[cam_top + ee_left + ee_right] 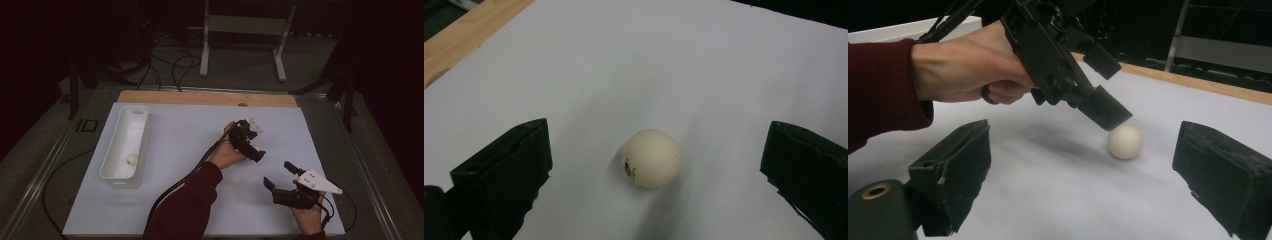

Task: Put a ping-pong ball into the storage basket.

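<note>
white ball (pixel 651 158) on white worktop (pixel 190 150), centred between wide-open, empty left claw (pixel 654 165).
risk: one jaw touching first may roll the ball away. right claw (pixel 281 176) open, empty, apart; tray (pixel 125 142) far left.

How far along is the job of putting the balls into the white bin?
One ball already lies in the white bin. The left hand-held gripper is open, its jaws on either side of a second table tennis ball on the white sheet. Closing, lifting and carrying remain. The right hand-held gripper is open.
</note>
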Demonstrator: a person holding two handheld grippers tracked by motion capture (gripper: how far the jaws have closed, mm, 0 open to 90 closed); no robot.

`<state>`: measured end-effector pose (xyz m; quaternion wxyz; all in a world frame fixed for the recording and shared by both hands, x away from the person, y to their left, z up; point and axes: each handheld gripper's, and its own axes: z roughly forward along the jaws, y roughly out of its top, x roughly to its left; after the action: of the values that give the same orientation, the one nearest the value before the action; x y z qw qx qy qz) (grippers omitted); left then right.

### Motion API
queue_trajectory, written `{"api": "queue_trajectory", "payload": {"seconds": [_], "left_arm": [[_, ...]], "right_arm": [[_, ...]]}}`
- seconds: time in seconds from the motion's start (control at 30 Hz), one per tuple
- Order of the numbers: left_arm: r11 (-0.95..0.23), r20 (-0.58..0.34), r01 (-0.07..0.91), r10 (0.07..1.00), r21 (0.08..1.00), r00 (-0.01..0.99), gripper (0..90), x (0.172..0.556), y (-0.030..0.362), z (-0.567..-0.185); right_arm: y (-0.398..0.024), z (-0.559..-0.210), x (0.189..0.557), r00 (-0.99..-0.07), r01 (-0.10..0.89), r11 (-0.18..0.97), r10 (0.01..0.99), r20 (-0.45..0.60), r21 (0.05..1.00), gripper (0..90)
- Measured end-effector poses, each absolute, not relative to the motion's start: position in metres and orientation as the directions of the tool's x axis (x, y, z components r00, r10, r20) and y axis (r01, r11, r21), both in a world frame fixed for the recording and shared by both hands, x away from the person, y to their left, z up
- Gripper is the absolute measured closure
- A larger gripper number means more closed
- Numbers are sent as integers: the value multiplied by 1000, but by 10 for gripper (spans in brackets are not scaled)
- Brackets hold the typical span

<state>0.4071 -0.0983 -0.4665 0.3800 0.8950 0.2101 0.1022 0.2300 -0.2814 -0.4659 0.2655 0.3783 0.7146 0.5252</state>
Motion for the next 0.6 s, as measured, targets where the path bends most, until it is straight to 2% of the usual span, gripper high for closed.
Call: {"api": "queue_trajectory", "payload": {"seconds": [0.6], "left_arm": [[-631, 24, 315, 467, 709, 884, 24, 408, -104, -475]], "right_arm": [[-282, -465, 230, -573, 260, 158, 819, 20, 953, 78]]}}
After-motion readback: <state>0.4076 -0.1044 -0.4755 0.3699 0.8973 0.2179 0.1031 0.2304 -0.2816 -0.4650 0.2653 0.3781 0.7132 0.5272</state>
